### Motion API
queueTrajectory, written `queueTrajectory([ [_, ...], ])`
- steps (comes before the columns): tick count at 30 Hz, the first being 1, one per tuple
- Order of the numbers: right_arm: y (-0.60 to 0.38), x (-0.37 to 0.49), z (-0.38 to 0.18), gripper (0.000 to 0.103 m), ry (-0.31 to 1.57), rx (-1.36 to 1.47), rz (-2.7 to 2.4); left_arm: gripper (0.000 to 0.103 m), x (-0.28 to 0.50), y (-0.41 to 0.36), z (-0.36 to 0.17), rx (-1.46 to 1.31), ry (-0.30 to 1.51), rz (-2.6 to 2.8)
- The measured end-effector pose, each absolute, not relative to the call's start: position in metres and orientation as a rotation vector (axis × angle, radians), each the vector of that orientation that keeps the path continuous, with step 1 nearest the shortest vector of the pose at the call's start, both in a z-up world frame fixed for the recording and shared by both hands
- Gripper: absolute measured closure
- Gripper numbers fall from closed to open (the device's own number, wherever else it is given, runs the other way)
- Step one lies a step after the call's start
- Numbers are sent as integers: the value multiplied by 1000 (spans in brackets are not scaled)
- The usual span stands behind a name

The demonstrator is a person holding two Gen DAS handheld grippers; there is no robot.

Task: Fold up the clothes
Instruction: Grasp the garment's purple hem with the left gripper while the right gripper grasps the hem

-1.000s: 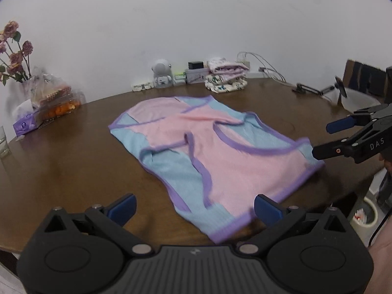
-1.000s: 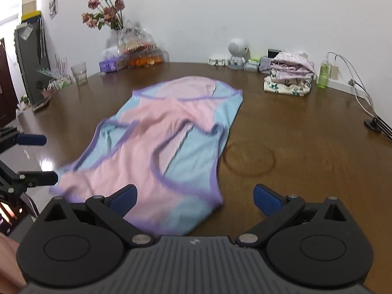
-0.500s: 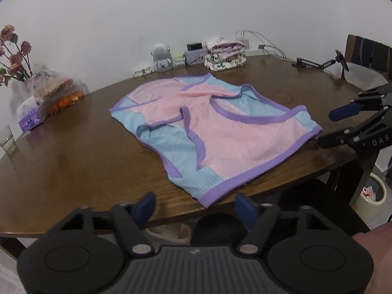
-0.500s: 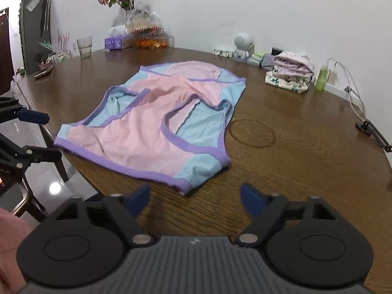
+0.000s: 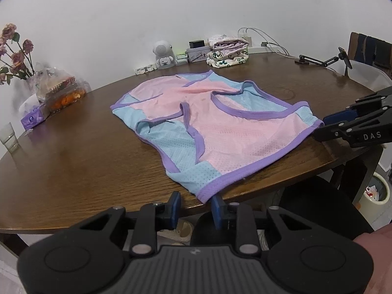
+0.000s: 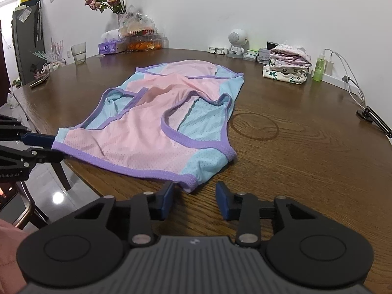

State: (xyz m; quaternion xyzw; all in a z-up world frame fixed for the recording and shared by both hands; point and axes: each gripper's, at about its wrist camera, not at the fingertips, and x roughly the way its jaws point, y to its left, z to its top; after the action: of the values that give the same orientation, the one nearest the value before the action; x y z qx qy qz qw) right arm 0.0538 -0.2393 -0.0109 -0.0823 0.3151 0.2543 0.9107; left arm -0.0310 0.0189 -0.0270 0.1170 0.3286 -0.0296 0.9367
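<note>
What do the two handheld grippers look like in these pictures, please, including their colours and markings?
Both look alike. The left gripper has a black body with a ribbed grey plate between two round black discs, black linkage arms with silver pivot pins, and blue pads on its fingers. The right gripper is built the same; seen from the left wrist camera, its side carries white lettering reading DAS. No cables show.

vest (image 5: 220, 132): you've got pink mesh, light-blue panels, purple trim | table (image 5: 73, 166): dark brown woodgrain | your gripper pads (image 6: 169, 196): blue on black | folded stack (image 6: 286, 73): cream with dark flower print under pale pink | bottle (image 6: 319, 68): green
</note>
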Motion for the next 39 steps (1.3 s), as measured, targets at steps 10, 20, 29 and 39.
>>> queueTrajectory([
  [10,-239,56,-12,78,644,-140,511,84,-30,19,-27,224,663,-63],
  [20,-237,59,-12,91,645,-121,511,92,-31,17,-25,225,648,-67],
  [29,-235,58,-7,98,645,-114,517,102,-31,19,-24,223,636,-70],
  [39,-232,59,3,98,638,-99,525,102,-31,27,-18,168,633,-70],
])
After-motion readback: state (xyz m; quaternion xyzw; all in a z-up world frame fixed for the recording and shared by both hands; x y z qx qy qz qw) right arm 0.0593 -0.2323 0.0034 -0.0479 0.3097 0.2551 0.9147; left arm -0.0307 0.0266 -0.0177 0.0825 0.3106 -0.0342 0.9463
